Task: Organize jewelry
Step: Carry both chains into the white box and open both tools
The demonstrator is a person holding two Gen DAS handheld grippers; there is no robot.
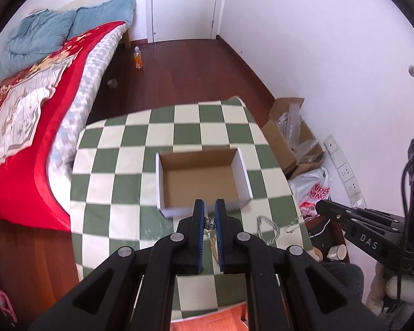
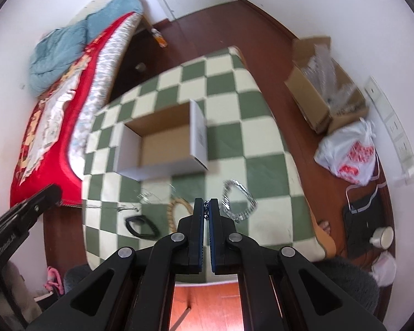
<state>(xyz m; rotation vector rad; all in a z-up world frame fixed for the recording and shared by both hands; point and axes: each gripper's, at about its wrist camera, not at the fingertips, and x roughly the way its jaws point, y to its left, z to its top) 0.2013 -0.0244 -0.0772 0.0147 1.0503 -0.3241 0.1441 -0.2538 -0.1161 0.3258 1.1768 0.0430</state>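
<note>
While my left gripper [image 1: 209,207] pinches a silvery watch-like piece [image 1: 209,223] near the open cardboard box [image 1: 204,176], my right gripper [image 2: 206,207] is clamped on a thin beaded chain [image 2: 206,211]. Either could slip, since little metal sits between the pads. Its long axis hangs downward; the silver bracelet [image 2: 238,200] lies flat on the checkered table [image 2: 262,127].

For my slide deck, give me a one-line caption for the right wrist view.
Right gripper pinches a dark bead chain above the checkered table, the empty cardboard box just ahead.
</note>
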